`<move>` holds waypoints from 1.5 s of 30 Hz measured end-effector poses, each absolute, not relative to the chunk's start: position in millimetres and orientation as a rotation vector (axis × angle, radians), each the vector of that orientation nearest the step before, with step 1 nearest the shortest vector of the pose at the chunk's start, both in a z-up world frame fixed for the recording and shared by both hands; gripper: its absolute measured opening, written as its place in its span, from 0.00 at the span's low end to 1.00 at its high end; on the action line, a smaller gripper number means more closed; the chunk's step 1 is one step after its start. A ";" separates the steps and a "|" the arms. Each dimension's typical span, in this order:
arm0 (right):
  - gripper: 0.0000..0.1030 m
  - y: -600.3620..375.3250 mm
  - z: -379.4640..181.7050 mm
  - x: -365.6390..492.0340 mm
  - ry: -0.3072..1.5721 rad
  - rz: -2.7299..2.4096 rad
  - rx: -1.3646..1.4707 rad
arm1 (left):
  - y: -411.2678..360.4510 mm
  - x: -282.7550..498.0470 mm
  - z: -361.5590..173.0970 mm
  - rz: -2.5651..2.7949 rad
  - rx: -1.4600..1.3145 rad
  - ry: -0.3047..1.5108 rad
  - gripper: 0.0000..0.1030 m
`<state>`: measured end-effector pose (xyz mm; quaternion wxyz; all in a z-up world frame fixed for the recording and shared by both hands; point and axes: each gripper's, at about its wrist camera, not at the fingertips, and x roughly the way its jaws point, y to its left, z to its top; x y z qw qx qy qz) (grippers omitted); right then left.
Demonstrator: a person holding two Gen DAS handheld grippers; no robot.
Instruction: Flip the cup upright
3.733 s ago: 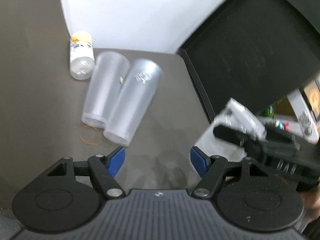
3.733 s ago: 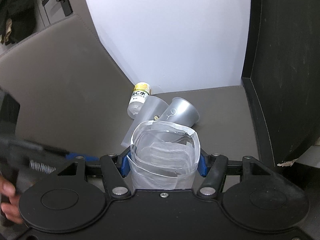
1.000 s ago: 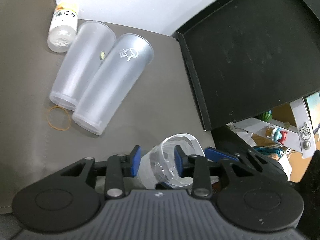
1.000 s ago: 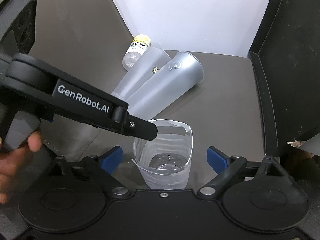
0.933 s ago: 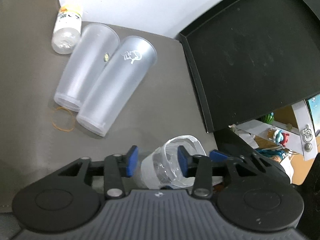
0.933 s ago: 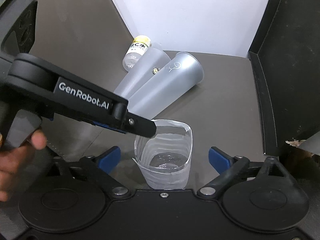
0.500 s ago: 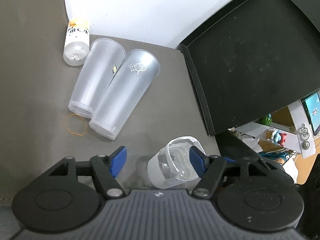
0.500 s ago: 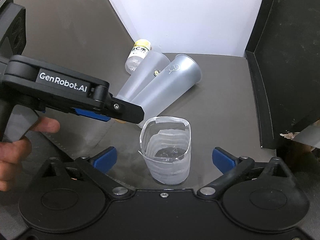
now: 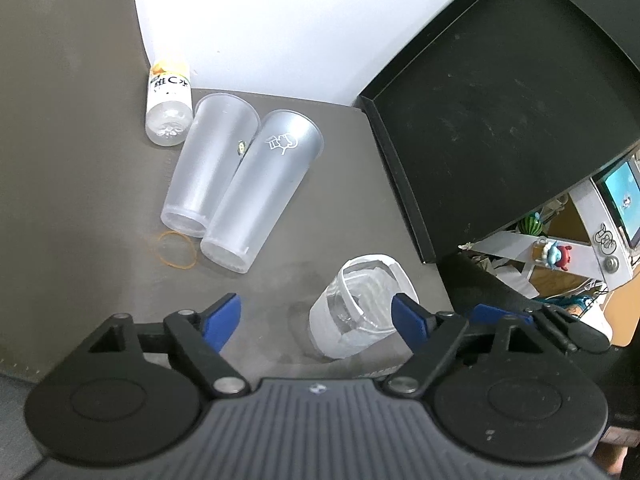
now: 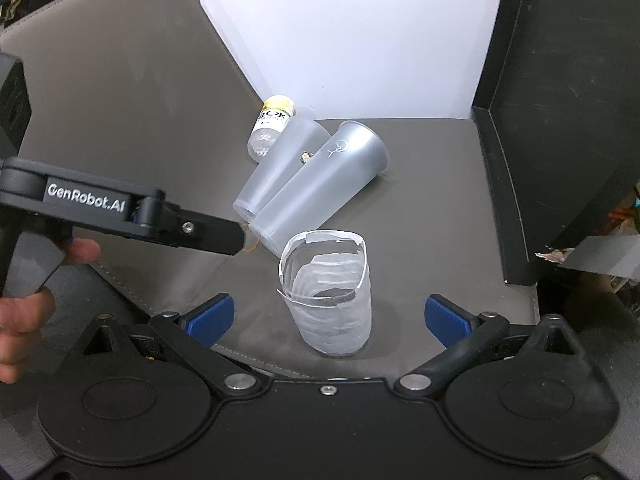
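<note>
A short clear cup wrapped in white tape [image 10: 330, 300] stands upright, mouth up, on the grey-brown table near its front edge; it also shows in the left wrist view [image 9: 356, 310]. My right gripper [image 10: 326, 318] is open, its blue pads wide on either side of the cup and not touching it. My left gripper [image 9: 316, 316] is open and empty, with the cup just inside its right pad [image 9: 406, 312]. The left gripper's body [image 10: 120, 216] reaches in from the left in the right wrist view.
Two tall frosted cups [image 9: 256, 192] lie side by side on the table [image 9: 80, 160], mouths away from me. A small bottle [image 9: 168, 108] lies behind them by the white wall. An orange rubber band [image 9: 176, 249] lies at their bases. A black tray [image 9: 500, 128] leans at the right.
My left gripper has let go of the taped cup, opened wide and drawn back and up. My right gripper has also pulled back a little. The cup stays upright on the table.
</note>
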<state>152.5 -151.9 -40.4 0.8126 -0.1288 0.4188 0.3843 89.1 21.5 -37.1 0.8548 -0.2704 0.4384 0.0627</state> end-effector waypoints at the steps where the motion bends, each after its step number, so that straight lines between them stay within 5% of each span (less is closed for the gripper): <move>1: 1.00 -153.8 -39.6 151.7 0.893 0.818 -0.270 | 20.8 87.3 -36.3 0.134 -0.565 0.920 0.80; 45: 1.00 -210.1 10.2 115.4 0.854 0.770 -0.176 | -17.4 11.1 12.8 0.140 -0.353 0.875 0.88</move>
